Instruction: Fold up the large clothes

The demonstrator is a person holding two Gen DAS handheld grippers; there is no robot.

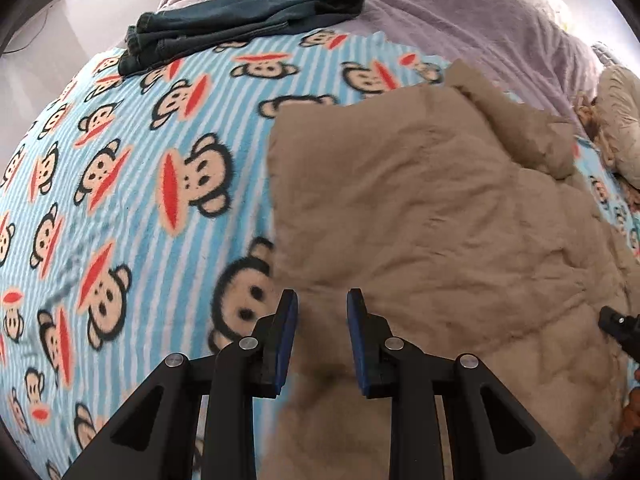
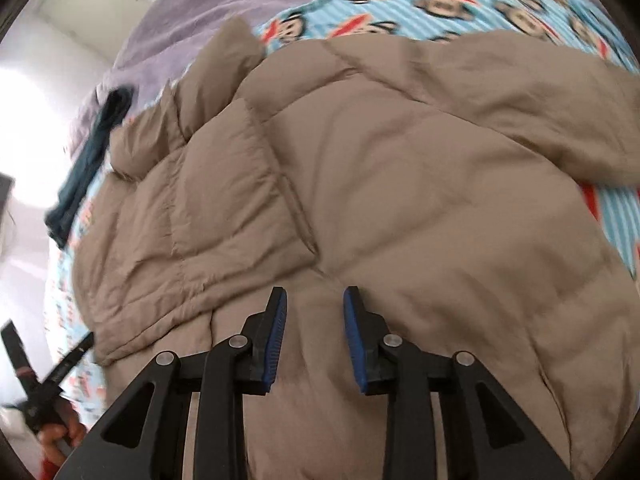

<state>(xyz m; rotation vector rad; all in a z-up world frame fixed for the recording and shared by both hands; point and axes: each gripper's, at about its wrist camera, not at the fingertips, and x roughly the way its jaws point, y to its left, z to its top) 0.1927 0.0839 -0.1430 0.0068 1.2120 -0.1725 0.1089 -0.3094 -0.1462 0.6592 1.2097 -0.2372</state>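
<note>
A large tan quilted jacket (image 1: 440,216) lies spread on a bed with a blue striped monkey-print blanket (image 1: 132,184). My left gripper (image 1: 322,300) is open, hovering over the jacket's left edge near its lower corner, holding nothing. In the right wrist view the jacket (image 2: 400,184) fills the frame, with a sleeve folded over its body (image 2: 228,184). My right gripper (image 2: 315,298) is open and empty just above the jacket's near part. The other gripper shows at the left edge of that view (image 2: 48,372), held in a hand.
Folded dark blue jeans (image 1: 240,16) lie at the bed's far left; they also show in the right wrist view (image 2: 92,160). A lilac blanket (image 1: 460,20) covers the far end. A beige plush item (image 1: 618,120) sits at the right edge.
</note>
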